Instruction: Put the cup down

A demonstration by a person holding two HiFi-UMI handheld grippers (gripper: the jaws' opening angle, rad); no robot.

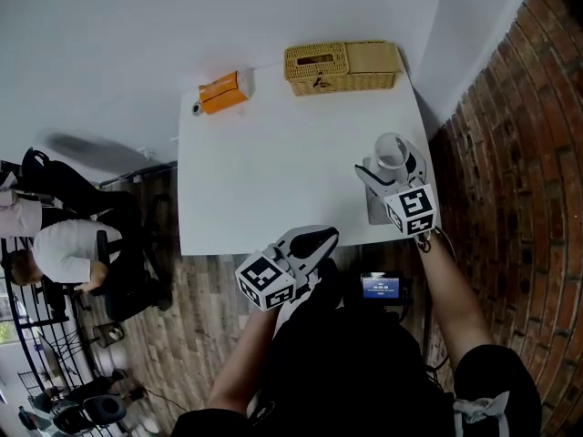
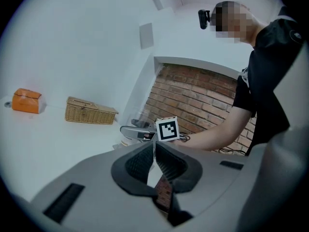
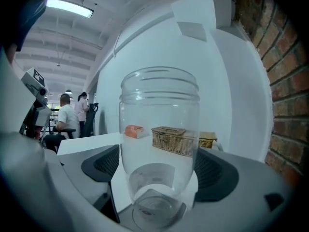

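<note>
A clear glass cup (image 1: 392, 153) stands upright on the white table (image 1: 273, 153), near its right front corner. My right gripper (image 1: 387, 173) is around it from the near side. In the right gripper view the cup (image 3: 159, 129) fills the middle, its base down on the table. The right gripper (image 3: 158, 163) is open, and I see no pad pressing on the glass. My left gripper (image 1: 314, 241) hovers just off the table's front edge. Its jaws meet at the tips (image 2: 155, 146), shut with nothing between them.
A wicker basket (image 1: 342, 66) and an orange box (image 1: 225, 91) sit along the table's far edge by the white wall. A brick wall (image 1: 519, 153) runs close on the right. A person (image 1: 68, 248) sits at the left, off the table.
</note>
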